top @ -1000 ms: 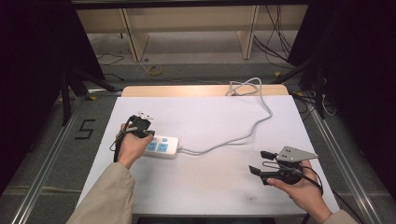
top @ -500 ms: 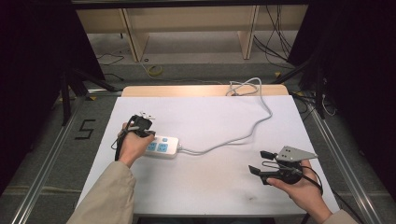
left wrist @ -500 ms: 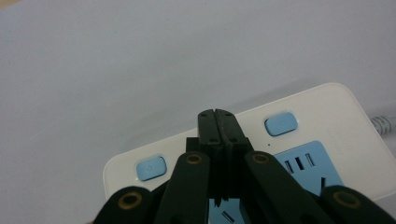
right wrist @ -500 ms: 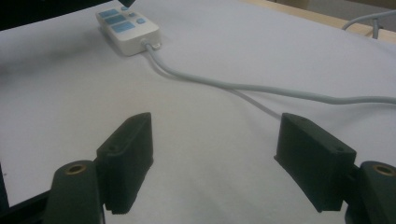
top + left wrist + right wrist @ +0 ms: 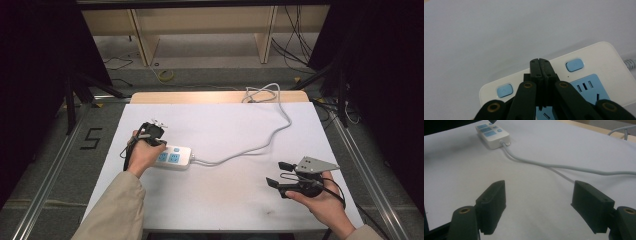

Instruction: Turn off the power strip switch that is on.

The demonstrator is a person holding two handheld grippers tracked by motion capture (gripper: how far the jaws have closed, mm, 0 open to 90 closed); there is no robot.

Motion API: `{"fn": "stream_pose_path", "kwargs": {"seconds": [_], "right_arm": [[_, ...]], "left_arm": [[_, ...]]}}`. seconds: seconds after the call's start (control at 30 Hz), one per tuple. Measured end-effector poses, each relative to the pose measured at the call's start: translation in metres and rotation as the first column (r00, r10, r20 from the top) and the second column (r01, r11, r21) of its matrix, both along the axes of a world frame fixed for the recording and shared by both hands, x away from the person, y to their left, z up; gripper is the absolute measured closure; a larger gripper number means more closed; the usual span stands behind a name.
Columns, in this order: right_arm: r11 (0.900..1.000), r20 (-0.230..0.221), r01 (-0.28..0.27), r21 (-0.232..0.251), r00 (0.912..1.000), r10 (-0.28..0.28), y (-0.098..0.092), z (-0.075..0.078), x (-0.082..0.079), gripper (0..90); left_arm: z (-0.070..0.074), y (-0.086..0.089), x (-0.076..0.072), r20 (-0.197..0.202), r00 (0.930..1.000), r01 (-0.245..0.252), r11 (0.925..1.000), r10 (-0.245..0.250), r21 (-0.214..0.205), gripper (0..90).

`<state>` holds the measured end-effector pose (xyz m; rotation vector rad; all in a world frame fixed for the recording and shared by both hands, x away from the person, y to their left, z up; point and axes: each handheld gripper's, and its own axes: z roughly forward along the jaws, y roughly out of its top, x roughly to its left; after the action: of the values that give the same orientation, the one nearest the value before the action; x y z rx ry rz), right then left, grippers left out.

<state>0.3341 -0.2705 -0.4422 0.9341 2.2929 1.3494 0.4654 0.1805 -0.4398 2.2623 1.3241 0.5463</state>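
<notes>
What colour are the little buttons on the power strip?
Light blue, on the white power strip; the buttons show best in the left gripper view.

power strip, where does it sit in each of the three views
High view: power strip left of centre on the white sheet, by the left gripper.
Left gripper view: lower right, under the shut jaws.
Right gripper view: top left, far off.
Shared landmark: its grey cord.

A lab-like recording bay: dark curtains [image 5: 30, 75], floor rails [image 5: 47, 172], loose floor cables [image 5: 295, 35], and a white-covered table [image 5: 225, 200].
</notes>
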Motion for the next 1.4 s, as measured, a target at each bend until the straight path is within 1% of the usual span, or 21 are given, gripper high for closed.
{"fn": "stream_pose_path", "kwargs": {"seconds": [0.07,0.2,0.3,0.47,0.63,0.8,0.87,1.0,1.13,1.23,1.33,1.4], "right_arm": [[1.0,0.002,0.0,-0.002,1.0,0.0,-0.0002,0.0,-0.0001,27.6],[1.0,0.0,-0.001,-0.002,1.0,0.001,-0.0001,-0.0001,-0.0001,27.6],[1.0,0.0,-0.001,-0.002,1.0,0.001,-0.0001,-0.0001,-0.0001,27.6],[1.0,0.001,-0.001,-0.004,1.0,0.001,-0.0004,0.0,-0.0002,27.6],[0.9999,0.001,-0.003,-0.01,1.0,0.003,-0.0002,-0.0002,-0.0002,27.7],[0.9999,-0.001,-0.003,-0.014,1.0,0.003,0.0001,-0.0003,-0.0004,27.7],[0.9999,-0.001,-0.004,-0.014,1.0,0.004,0.0001,-0.0004,-0.0004,27.7],[0.9999,0.0,-0.004,-0.014,1.0,0.004,-0.0001,-0.0003,-0.0006,27.7],[0.9999,0.002,-0.003,-0.011,1.0,0.003,0.0,-0.0004,-0.0008,27.7],[0.9999,0.003,-0.002,-0.012,1.0,0.002,0.0001,-0.0001,-0.0011,27.7],[0.9999,0.002,-0.003,-0.011,1.0,0.003,0.0002,-0.0003,-0.0009,27.7],[0.9999,0.002,-0.003,-0.01,1.0,0.003,0.0003,-0.0002,-0.0009,27.7]], "left_arm": [[-0.001,-0.0017,0.0007,-0.007,1.0,0.003,1.0,-0.003,0.002,89.8],[-0.0025,-0.0036,0.0026,-0.019,0.9998,0.011,0.9998,-0.01,0.019,89.8],[-0.0042,-0.0037,0.0042,-0.026,0.9996,0.01,0.9998,-0.01,0.017,89.8],[-0.0059,-0.0036,0.006,-0.041,0.9991,0.013,0.9995,-0.012,0.027,89.8],[-0.006,-0.0042,0.0075,-0.04,0.9991,0.017,0.9995,-0.016,0.026,89.8],[-0.0058,-0.0045,0.0085,-0.046,0.9988,0.018,0.9994,-0.017,0.03,89.8],[-0.0055,-0.0047,0.0086,-0.048,0.9985,0.027,0.9989,-0.025,0.039,89.8],[-0.0061,-0.0059,0.0081,-0.041,0.9989,0.023,0.9989,-0.022,0.042,89.8],[-0.0063,-0.007,0.0074,-0.039,0.999,0.025,0.9983,-0.023,0.053,89.9],[-0.0063,-0.0083,0.0069,-0.034,0.9989,0.033,0.9971,-0.031,0.069,89.9],[-0.0062,-0.0078,0.0074,-0.042,0.999,0.019,0.9983,-0.017,0.056,89.9],[-0.006,-0.0076,0.0077,-0.045,0.9989,0.018,0.9984,-0.016,0.054,89.9]]}}
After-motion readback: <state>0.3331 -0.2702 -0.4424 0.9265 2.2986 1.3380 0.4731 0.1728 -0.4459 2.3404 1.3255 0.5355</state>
